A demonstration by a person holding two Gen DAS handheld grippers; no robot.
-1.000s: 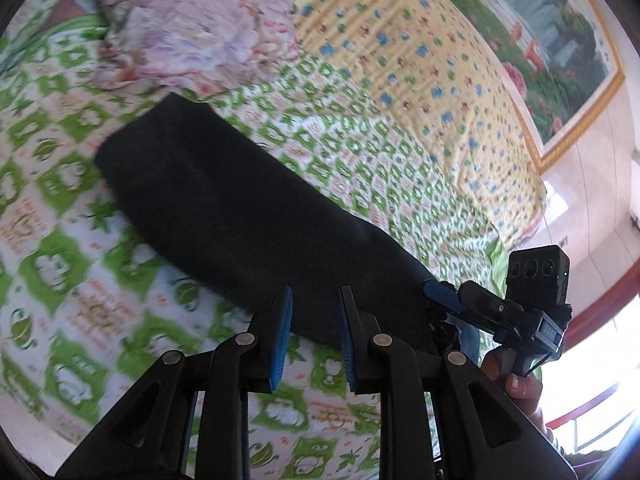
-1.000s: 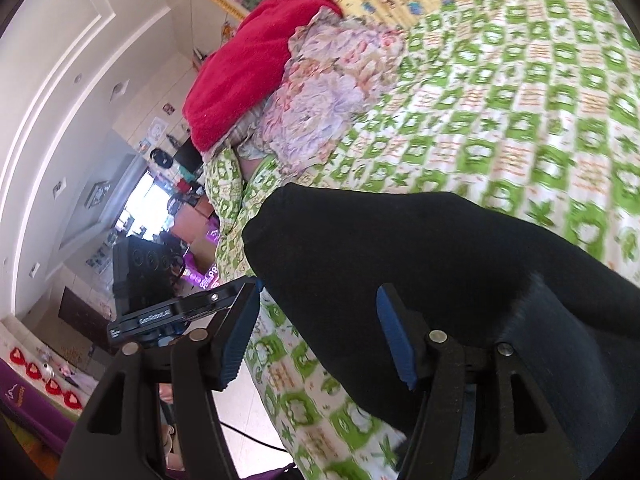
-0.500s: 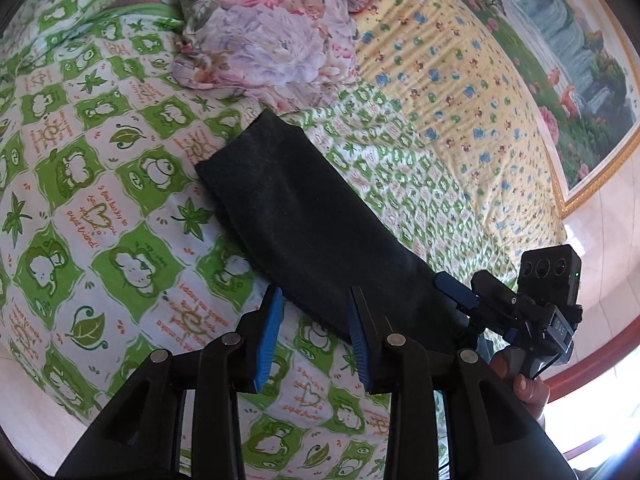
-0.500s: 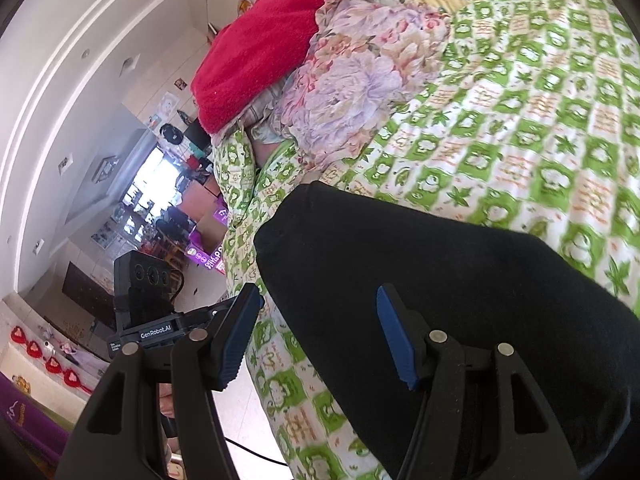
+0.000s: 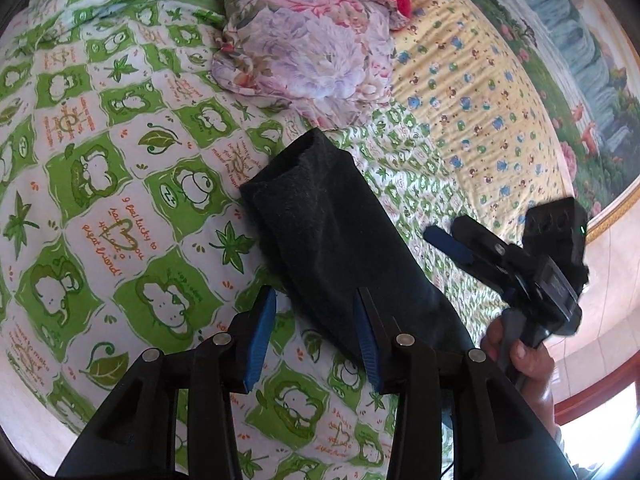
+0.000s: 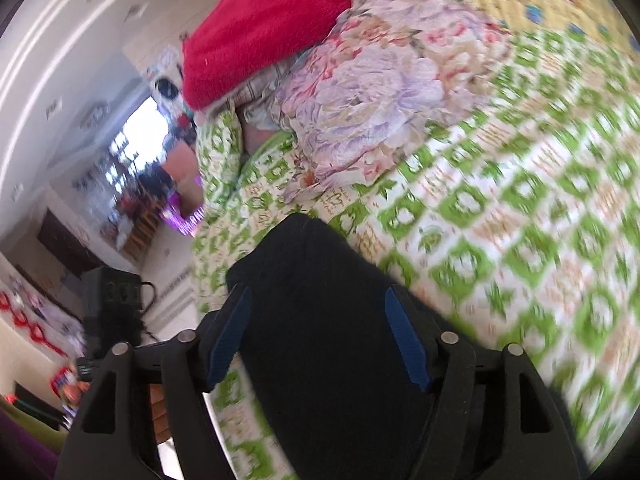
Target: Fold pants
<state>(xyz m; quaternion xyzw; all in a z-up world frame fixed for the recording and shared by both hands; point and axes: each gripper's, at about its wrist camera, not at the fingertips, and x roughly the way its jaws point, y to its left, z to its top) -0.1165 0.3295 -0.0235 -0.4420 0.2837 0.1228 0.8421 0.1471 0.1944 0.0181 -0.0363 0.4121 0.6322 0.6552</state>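
Both claws just opening, nothing gripped: left claw [image 5: 316,320] at pants [image 5: 332,240] near edge, right claw [image 6: 316,320] above them.

The green-checked bedsheet [image 5: 120,216] carries orange script reading "I feel lucky to"

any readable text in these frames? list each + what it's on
"I feel lucky to have you as a great friend": orange script, upside down, around a heart on the green-and-white bedsheet, left wrist view.
Other orange script patches on the bedsheet: too small or distorted to read.
White label on the left gripper's body, right wrist view: blurred, unreadable.
Black pants, floral pillow: no text.
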